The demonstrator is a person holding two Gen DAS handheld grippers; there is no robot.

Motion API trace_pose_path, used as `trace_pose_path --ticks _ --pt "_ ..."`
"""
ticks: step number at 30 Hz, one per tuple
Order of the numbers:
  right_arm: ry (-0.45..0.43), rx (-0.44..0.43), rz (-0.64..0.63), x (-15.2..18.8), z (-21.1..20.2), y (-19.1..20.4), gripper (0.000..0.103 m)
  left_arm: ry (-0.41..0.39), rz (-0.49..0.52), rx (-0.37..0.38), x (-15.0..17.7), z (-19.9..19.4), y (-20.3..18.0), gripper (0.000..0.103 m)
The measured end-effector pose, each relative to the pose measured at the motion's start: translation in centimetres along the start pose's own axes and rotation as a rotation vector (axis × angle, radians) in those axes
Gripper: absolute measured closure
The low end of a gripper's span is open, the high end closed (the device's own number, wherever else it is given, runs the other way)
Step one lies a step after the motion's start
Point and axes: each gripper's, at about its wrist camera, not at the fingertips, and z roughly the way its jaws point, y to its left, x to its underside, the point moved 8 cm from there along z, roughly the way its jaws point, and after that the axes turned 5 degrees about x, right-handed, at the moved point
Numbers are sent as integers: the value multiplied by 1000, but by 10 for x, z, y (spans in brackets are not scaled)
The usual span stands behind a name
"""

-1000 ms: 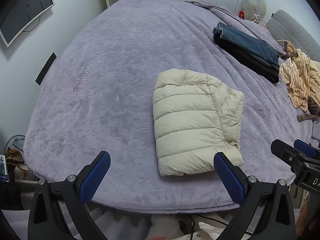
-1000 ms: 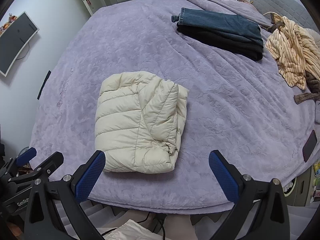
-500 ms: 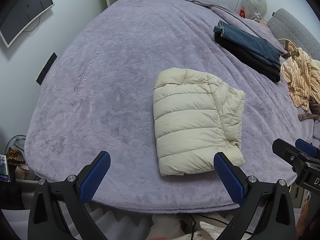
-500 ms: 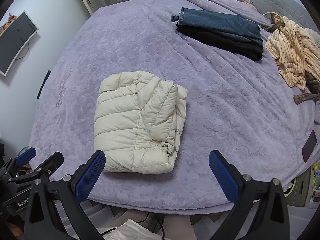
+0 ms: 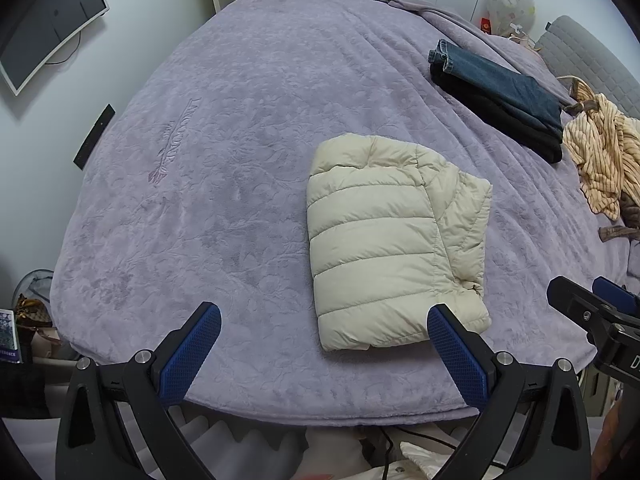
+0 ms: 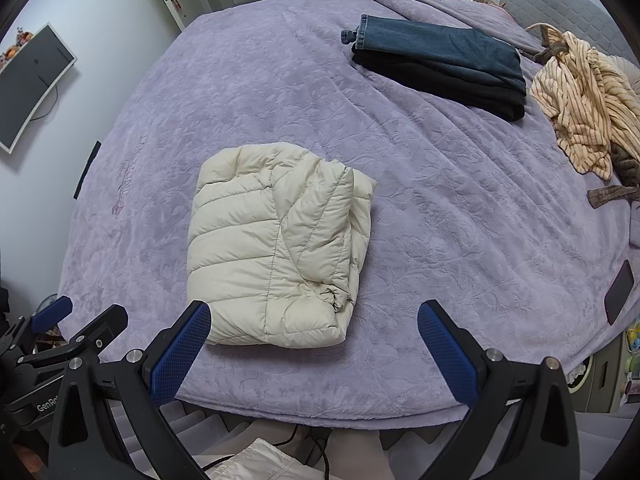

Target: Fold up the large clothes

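Note:
A cream puffer jacket (image 5: 392,240) (image 6: 276,244) lies folded into a compact rectangle on the purple bedspread (image 5: 240,140) (image 6: 440,200), near the bed's front edge. My left gripper (image 5: 324,344) hovers open just in front of it, its right blue pad near the jacket's front corner and nothing between the fingers. My right gripper (image 6: 316,340) is open too and held above the front edge, with its left pad close to the jacket's near left corner. Neither gripper touches the jacket.
Folded dark jeans on a black garment (image 5: 500,96) (image 6: 440,60) lie at the back right. A crumpled striped beige garment (image 5: 604,152) (image 6: 584,108) lies at the far right. A monitor (image 5: 48,20) hangs on the left wall. A dark phone (image 6: 619,292) rests near the right edge.
Both views have shifted only slightly; the jacket lies as it did, and both grippers remain open and empty.

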Motion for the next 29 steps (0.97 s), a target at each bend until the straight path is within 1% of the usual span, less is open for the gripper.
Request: trace_pose_path --ticks 18,22,25,29 --pt "0 1 -2 0 0 1 0 -1 -3 -31 -2 0 7 0" --pt "0 1 -1 0 1 2 0 -24 -7 -38 -3 -2 8 0" --pt "1 1 -1 0 0 1 0 -31 6 -33 -5 -3 6 0" --pt "1 1 -2 -1 0 0 0 -19 10 -26 -5 -2 3 0"
